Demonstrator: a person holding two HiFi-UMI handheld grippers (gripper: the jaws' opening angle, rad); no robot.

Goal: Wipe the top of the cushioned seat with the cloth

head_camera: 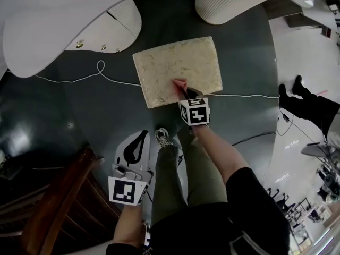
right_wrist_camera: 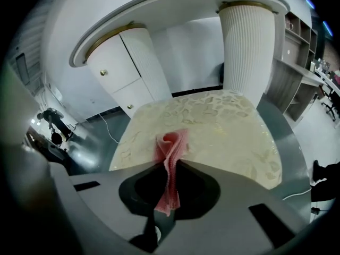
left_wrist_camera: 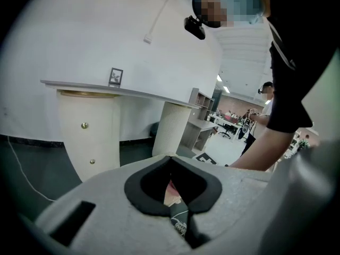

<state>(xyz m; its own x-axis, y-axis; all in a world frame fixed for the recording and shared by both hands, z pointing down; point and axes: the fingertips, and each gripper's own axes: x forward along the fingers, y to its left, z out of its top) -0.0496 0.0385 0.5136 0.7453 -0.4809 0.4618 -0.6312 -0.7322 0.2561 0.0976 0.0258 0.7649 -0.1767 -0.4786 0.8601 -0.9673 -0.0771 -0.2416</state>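
The cushioned seat [head_camera: 178, 70] is a square cream pad with a leaf pattern, standing on the dark floor ahead of me. My right gripper [head_camera: 184, 91] is over its near edge, shut on a folded pink cloth [head_camera: 179, 82]. In the right gripper view the cloth [right_wrist_camera: 171, 150] stands pinched between the jaws, its top fanning out above the seat [right_wrist_camera: 223, 121]; the right gripper [right_wrist_camera: 170, 166] points across the pad. My left gripper [head_camera: 139, 141] hangs low by the person's leg, well short of the seat, and the left gripper [left_wrist_camera: 171, 162] is shut with nothing in it.
A curved white desk [head_camera: 53, 31] with cabinets and a ribbed white pillar [head_camera: 234, 1] stand behind the seat. A white cable [head_camera: 101, 73] runs over the floor past both sides. Dark wooden furniture [head_camera: 58, 206] is at lower left. Another person's legs [head_camera: 308, 102] are at right.
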